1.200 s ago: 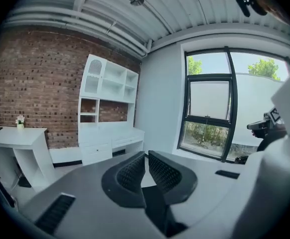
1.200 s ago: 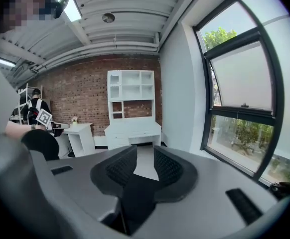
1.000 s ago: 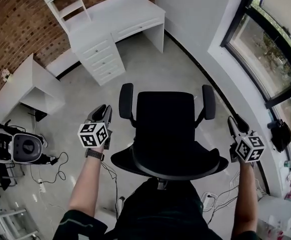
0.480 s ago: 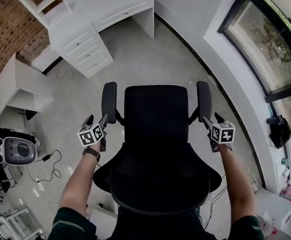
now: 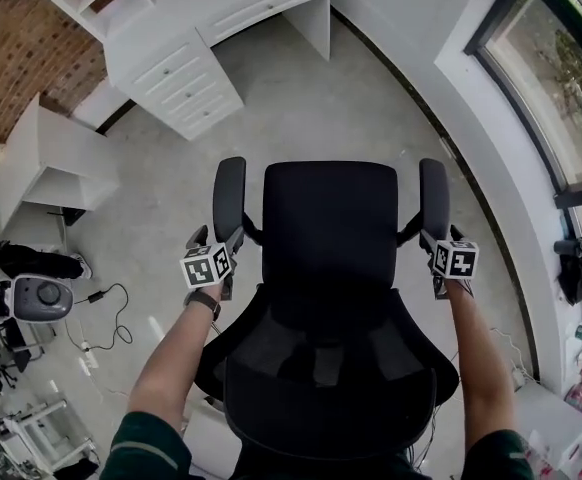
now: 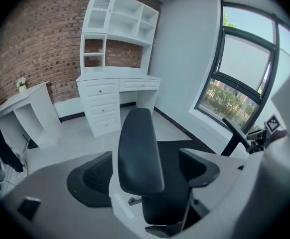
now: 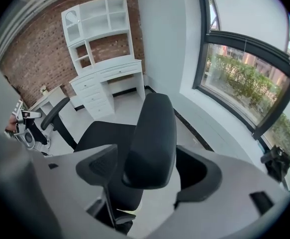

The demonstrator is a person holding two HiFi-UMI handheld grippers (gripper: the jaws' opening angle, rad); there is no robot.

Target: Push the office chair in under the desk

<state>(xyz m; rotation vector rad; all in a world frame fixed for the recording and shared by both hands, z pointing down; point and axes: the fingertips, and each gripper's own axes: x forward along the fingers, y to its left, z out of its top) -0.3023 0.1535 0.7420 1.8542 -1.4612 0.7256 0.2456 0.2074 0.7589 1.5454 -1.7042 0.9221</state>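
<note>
A black office chair (image 5: 326, 233) stands on the grey floor with its back towards me, facing the white desk (image 5: 221, 18) further off. My left gripper (image 5: 214, 256) is at the rear end of the left armrest (image 5: 229, 196), and my right gripper (image 5: 449, 255) is at the rear end of the right armrest (image 5: 433, 198). In the left gripper view the left armrest (image 6: 139, 151) stands between the jaws of the left gripper (image 6: 147, 173), which are opening. In the right gripper view the right armrest (image 7: 152, 141) stands between the opening jaws of the right gripper (image 7: 152, 171); floor shows beside it.
The desk has a drawer unit (image 5: 176, 83) and a shelf hutch (image 6: 117, 31) against a brick wall. A low white side table (image 5: 46, 163) stands at the left, with black equipment (image 5: 36, 298) and cables (image 5: 101, 333) on the floor. Windows (image 5: 561, 88) line the right wall.
Both grippers have moved inward from beside the chair back to the rear ends of the armrests. Their jaws have widened and now straddle the armrests.
</note>
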